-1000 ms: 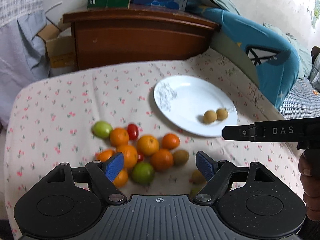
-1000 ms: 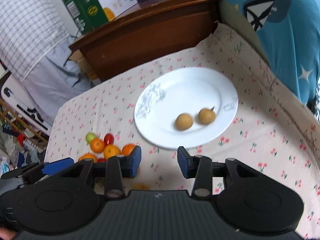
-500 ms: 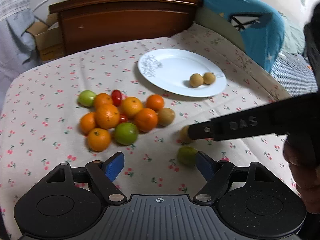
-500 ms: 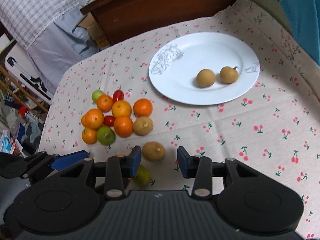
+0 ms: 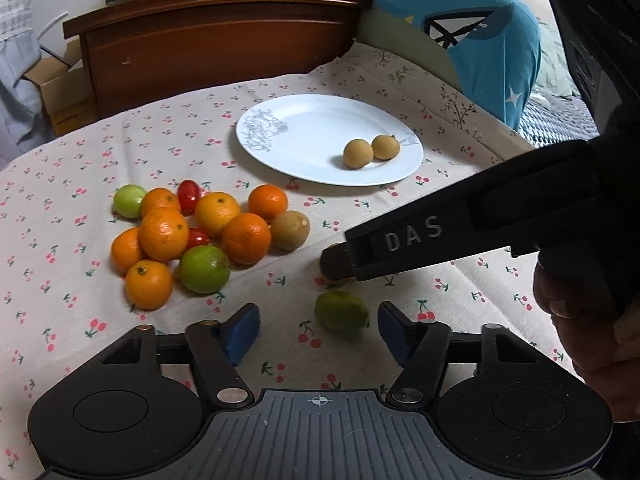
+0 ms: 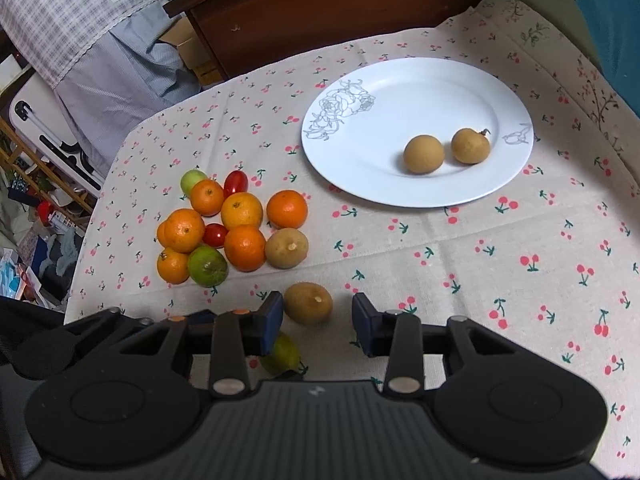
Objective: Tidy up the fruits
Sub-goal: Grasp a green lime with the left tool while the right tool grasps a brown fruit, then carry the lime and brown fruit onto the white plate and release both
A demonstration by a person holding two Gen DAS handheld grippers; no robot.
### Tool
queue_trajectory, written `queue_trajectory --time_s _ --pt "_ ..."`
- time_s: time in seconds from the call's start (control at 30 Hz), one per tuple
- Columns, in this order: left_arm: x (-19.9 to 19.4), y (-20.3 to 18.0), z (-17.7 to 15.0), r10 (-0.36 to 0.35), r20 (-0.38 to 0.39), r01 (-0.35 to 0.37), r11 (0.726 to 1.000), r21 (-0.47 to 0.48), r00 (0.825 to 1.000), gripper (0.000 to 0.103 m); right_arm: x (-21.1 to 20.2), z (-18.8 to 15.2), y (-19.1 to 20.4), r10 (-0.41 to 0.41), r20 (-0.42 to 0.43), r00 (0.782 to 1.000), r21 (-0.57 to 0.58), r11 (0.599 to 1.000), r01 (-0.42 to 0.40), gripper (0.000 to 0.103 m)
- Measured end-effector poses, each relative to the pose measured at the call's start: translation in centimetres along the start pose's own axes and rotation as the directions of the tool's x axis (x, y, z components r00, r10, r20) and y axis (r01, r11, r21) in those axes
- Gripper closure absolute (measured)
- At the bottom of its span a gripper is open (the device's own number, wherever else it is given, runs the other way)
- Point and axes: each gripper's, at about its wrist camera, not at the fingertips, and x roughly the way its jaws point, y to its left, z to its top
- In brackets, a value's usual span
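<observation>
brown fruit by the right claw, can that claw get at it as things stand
Probably yes. The right claw is open, and the brown fruit lies on the cloth just ahead of its fingertips, nearer the left one. Nothing sits between them; the green fruit lies under the left finger, apart from it.

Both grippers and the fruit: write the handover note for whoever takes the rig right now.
Right gripper: open, empty, jaws either side of a loose brown fruit on the cloth, not closed on it.
Left gripper: open, empty, low over the cloth with a green fruit between its fingers.
Done: two brown fruits on the white plate.
Left: another brown fruit at the edge of the pile, plus the oranges, green fruits and cherry tomatoes still heaped on the tablecloth.
</observation>
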Motion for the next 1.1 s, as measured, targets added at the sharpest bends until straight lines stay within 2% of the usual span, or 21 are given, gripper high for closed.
queue_trajectory --time_s 0.1,0.17,0.27,0.4,0.6,0.83,1.1 --pt "0.4 -0.1 -0.1 0.002 0.006 -0.002 1.0 0.014 1.0 0.052 0.3 0.1 0.2 0.009 -0.004 1.0 -0.016 1.0 -0.009 0.069" --pt "0.4 -0.2 -0.1 -0.005 0.014 0.005 1.0 0.026 1.0 0.066 0.5 0.1 0.4 0.022 -0.007 1.0 -0.024 0.999 -0.022 0.074" --pt "0.3 -0.1 -0.1 -0.034 0.018 0.033 0.999 0.023 0.999 0.076 0.5 0.0 0.6 0.023 -0.003 1.0 -0.045 0.999 -0.023 0.076" --pt "0.0 0.4 -0.1 -0.033 0.019 0.033 0.999 -0.005 0.999 0.076 0.2 0.2 0.3 0.012 0.007 1.0 -0.033 0.999 -0.012 0.076" --pt "-0.8 1.7 0.6 0.015 0.036 -0.014 0.999 -0.045 0.999 0.076 -1.6 1.3 -1.1 -0.009 0.082 0.997 0.023 1.0 0.007 0.076" --pt "-1.5 3.0 2.2 0.065 0.075 -0.06 0.996 -0.064 0.995 0.076 -2.7 2.1 -1.0 -0.014 0.11 0.994 0.0 1.0 0.014 0.076" --pt "-1.8 3.9 4.2 0.083 0.115 -0.075 0.995 -0.066 0.99 0.076 -4.1 3.0 -0.8 0.0 0.153 0.988 -0.019 1.0 0.003 0.076"
